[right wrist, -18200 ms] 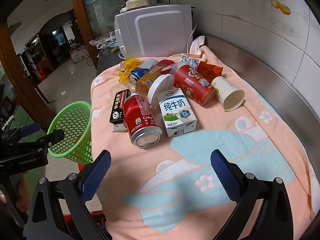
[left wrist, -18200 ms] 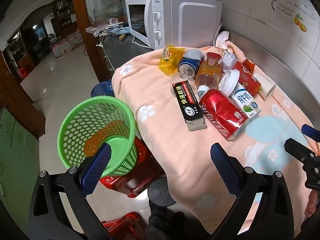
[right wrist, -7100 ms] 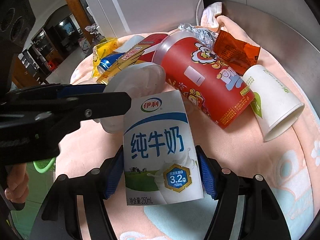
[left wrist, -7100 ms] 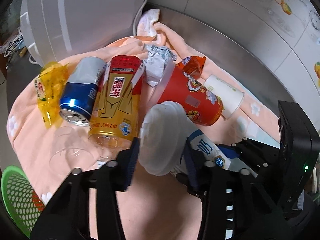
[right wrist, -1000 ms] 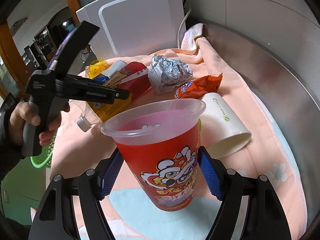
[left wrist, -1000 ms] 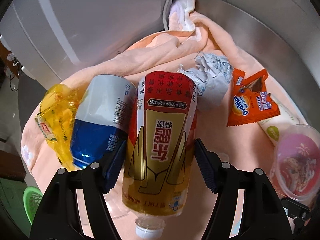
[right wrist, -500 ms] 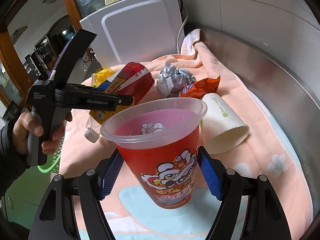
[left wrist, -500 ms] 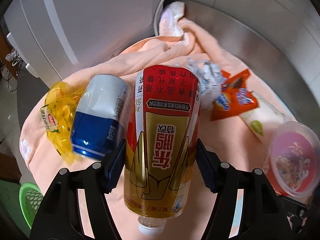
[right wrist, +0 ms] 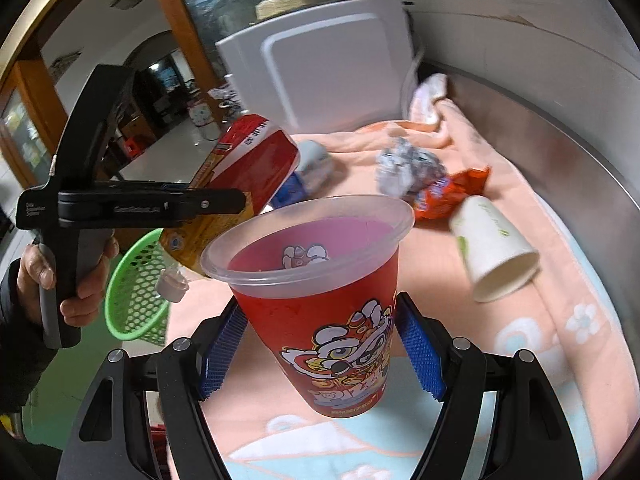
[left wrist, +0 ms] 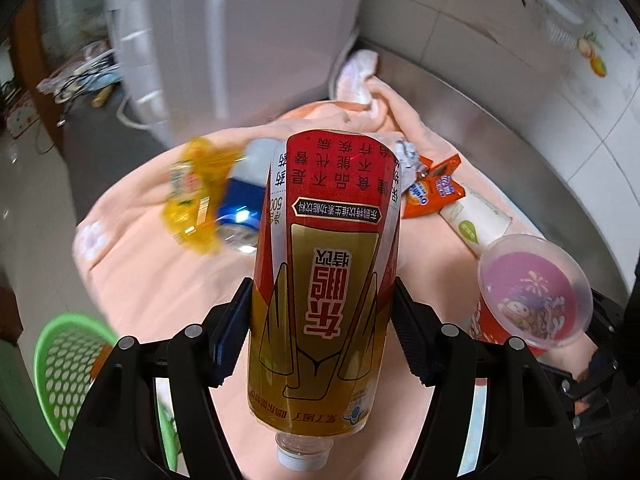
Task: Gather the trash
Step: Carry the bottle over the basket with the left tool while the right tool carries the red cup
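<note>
My left gripper [left wrist: 323,332] is shut on a red-and-gold drink bottle [left wrist: 326,280], held off the blanket with its white cap toward the camera. That bottle [right wrist: 236,184] also shows in the right wrist view, gripped by the black left tool beside a hand [right wrist: 76,280]. My right gripper [right wrist: 320,348] is shut on a red plastic cup [right wrist: 328,304] with a cartoon lion, upright and raised above the blanket. The cup [left wrist: 532,288] appears at the right of the left wrist view. The green mesh basket [left wrist: 68,372] stands below the table's left edge; the same basket [right wrist: 136,292] shows behind the left tool.
On the peach blanket [left wrist: 152,272] lie a yellow wrapper [left wrist: 196,196], a blue can [left wrist: 244,196], crumpled foil [right wrist: 408,168], an orange snack packet [right wrist: 452,192] and a white paper cup [right wrist: 492,248]. A white microwave [left wrist: 240,48] stands at the back by the tiled wall.
The left gripper has lifted the bottle off the blanket and drawn back toward the basket side. The right gripper has raised the red cup slightly and pulled back.
</note>
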Motion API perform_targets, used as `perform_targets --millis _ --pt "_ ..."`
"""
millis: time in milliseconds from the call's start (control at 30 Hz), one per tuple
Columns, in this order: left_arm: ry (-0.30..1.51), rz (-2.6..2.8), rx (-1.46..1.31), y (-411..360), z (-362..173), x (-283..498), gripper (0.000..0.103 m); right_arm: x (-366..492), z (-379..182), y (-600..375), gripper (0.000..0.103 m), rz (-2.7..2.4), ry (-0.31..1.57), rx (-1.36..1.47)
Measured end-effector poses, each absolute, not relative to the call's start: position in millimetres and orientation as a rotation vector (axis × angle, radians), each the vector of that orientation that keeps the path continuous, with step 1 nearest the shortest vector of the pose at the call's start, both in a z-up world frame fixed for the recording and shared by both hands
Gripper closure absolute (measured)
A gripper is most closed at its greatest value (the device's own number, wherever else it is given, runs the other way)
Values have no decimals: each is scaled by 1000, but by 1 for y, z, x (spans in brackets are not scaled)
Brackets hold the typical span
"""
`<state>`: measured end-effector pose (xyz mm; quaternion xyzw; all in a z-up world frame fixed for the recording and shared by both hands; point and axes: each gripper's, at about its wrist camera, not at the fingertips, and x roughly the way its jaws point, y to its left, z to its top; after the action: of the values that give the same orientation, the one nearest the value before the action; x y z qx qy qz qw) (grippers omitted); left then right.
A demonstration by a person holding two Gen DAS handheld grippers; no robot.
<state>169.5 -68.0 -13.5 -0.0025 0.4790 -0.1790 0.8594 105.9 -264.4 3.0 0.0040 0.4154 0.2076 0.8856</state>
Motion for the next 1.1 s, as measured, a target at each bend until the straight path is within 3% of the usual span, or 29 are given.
perform_targets --millis 467,800,1100 --pt "932 -68 -160 104 17 122 38 103 6 -151 31 656 879 -65" --pt "1041 153 -282 209 -45 107 38 116 -17 -57 31 789 945 -102" --pt "1122 249 -371 249 -86 96 37 132 -43 1 31 843 1013 -80"
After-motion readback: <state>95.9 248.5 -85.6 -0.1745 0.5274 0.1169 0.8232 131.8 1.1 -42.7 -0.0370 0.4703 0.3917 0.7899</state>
